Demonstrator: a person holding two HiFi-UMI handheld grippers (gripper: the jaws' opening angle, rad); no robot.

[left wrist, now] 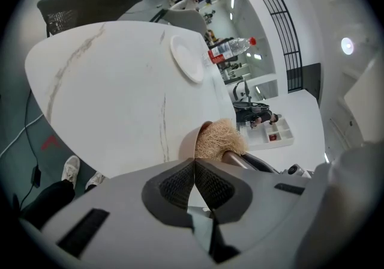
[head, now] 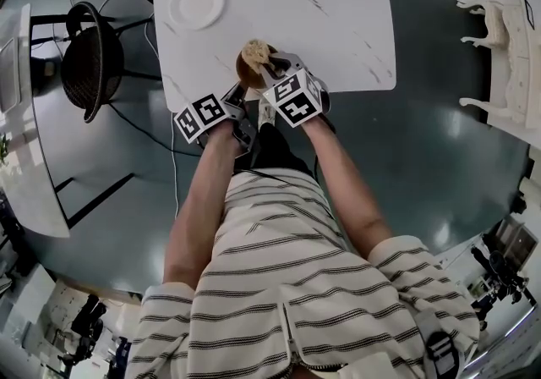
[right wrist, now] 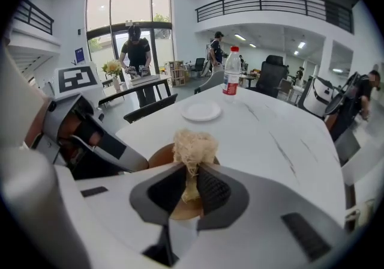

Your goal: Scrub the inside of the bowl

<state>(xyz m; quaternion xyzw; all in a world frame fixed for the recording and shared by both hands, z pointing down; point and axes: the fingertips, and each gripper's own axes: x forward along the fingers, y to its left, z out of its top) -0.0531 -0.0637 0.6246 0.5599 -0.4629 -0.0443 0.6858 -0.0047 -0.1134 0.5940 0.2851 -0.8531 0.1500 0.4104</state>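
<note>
At the table's near edge, left tongs pinch the bowl rim (right tongs clamp the scrubber).

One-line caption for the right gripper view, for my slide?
Right gripper shut on a fibrous scrubber at the bowl; white table, plate and bottle beyond.

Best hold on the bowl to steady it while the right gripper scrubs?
The bowl's thin rim, near left side, coming from the table edge: the scrubber in the right gripper fills the middle. The left gripper looks shut there.
</note>
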